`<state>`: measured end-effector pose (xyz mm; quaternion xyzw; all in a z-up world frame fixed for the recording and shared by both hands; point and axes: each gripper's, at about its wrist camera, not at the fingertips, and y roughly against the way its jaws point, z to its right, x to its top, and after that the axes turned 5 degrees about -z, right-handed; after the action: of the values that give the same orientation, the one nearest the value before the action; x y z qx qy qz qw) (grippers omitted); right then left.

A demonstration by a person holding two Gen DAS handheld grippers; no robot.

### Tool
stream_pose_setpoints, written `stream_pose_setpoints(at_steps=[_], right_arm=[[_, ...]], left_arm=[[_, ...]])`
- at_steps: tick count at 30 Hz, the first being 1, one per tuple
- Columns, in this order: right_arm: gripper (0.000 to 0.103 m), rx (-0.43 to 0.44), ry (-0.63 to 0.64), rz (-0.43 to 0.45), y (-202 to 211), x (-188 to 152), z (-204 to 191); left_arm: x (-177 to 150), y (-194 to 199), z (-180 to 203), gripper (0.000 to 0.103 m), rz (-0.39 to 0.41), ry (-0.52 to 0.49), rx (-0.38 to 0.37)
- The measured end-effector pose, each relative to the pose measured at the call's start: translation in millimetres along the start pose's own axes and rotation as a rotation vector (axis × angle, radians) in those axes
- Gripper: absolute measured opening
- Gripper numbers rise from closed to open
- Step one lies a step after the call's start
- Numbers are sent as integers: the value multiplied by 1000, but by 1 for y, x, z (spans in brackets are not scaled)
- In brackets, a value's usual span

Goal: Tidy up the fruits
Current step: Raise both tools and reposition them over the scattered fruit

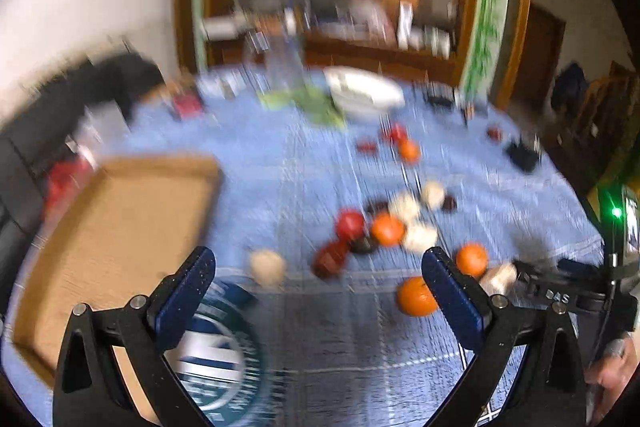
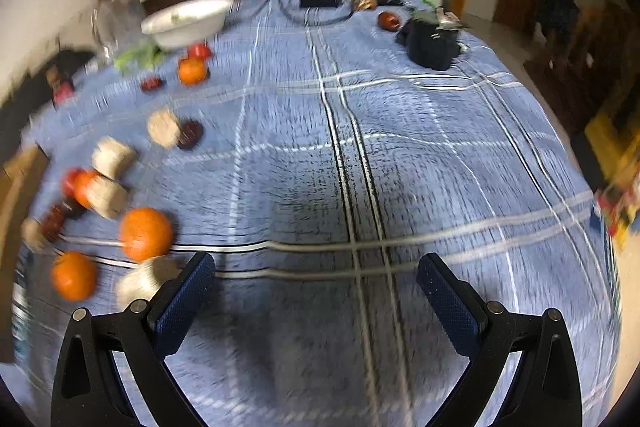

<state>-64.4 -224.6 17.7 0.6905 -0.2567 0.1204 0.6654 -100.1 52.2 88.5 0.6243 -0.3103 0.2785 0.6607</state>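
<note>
Both grippers, left and right, hang spread wide and empty; through the blur, probably best to straddle the nearest orange squarely before closing.

tablecloth: woven cloth, matt | tray: brown cardboard, matt | bowl: glossy white

Fruits, tray on checked tablecloth
</note>
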Motion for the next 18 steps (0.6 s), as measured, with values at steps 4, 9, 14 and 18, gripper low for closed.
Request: stream_pose_setpoints(at_steps=[4, 9, 14, 18], right_arm=[[102, 16, -15, 161, 57, -21, -14], [102, -37, 33, 376, 121, -60, -49], [102, -28, 68, 406, 135, -80, -72], [102, -16, 80, 423, 142, -92, -77]], left_arm=[[1, 47, -11, 103, 166, -7, 47], [-1, 71, -16, 103, 157, -19, 57], [-11, 89, -23, 103, 140, -15, 34], [-14, 103, -30, 103, 153, -3, 18]])
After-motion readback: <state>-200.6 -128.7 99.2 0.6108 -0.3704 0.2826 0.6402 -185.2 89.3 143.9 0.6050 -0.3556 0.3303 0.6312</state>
